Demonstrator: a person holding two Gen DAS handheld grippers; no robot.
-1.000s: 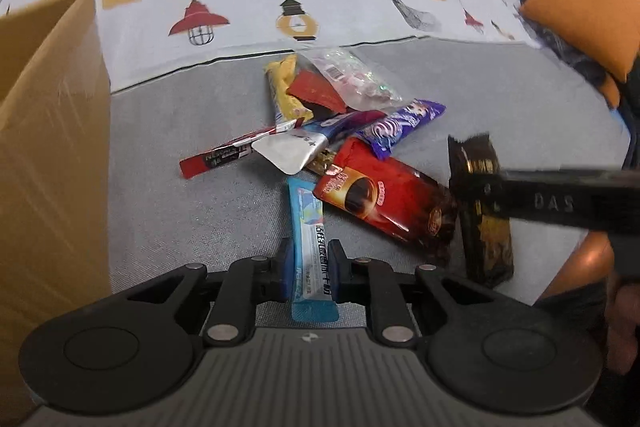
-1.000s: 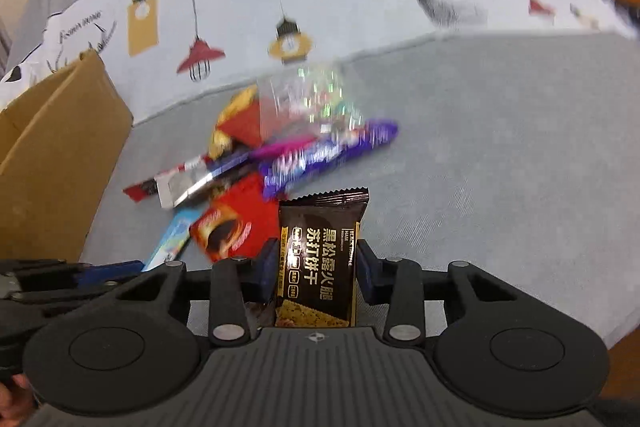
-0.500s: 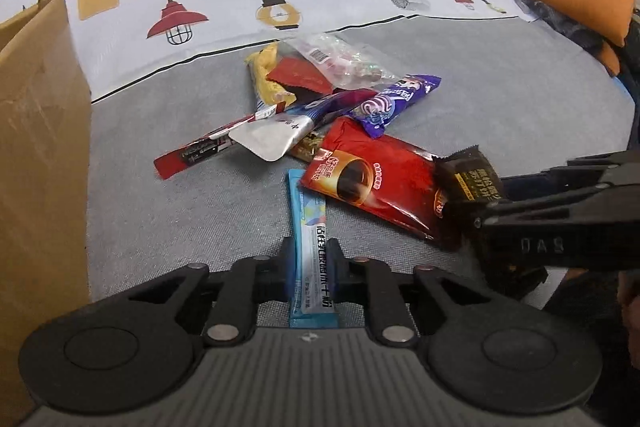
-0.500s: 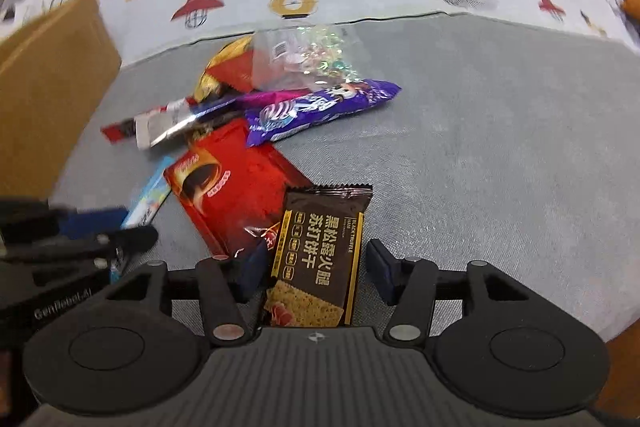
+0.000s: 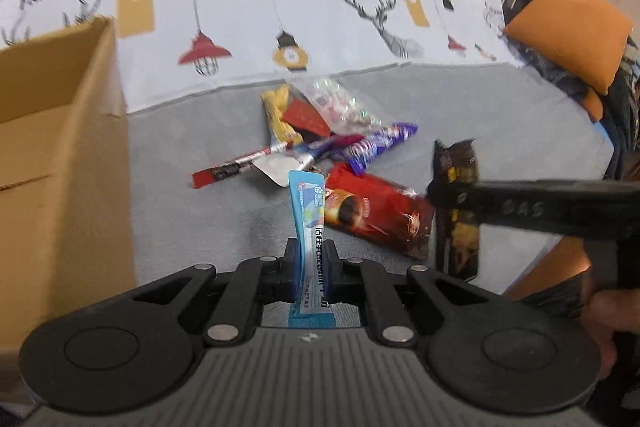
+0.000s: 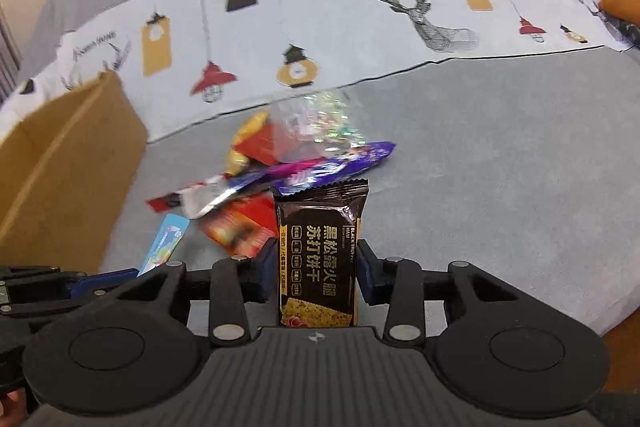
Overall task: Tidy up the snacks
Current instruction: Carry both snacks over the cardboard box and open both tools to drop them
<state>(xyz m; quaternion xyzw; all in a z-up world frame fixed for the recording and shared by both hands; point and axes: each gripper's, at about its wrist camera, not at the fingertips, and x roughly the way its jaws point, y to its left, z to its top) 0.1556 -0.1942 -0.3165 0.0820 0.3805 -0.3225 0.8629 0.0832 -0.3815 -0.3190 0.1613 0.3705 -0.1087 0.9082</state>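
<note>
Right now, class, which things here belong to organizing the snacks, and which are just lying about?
Job:
blue stick pack
black truffle cracker pack
red coffee packet
purple wrapper
cardboard box

Lying about:
orange cushion
printed cloth

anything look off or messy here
Nothing looks damaged or spilled. The loose snacks lie in an overlapping heap on the grey cover, beside the cardboard box, not in it. Each gripper holds one packet clear of the heap.
</note>
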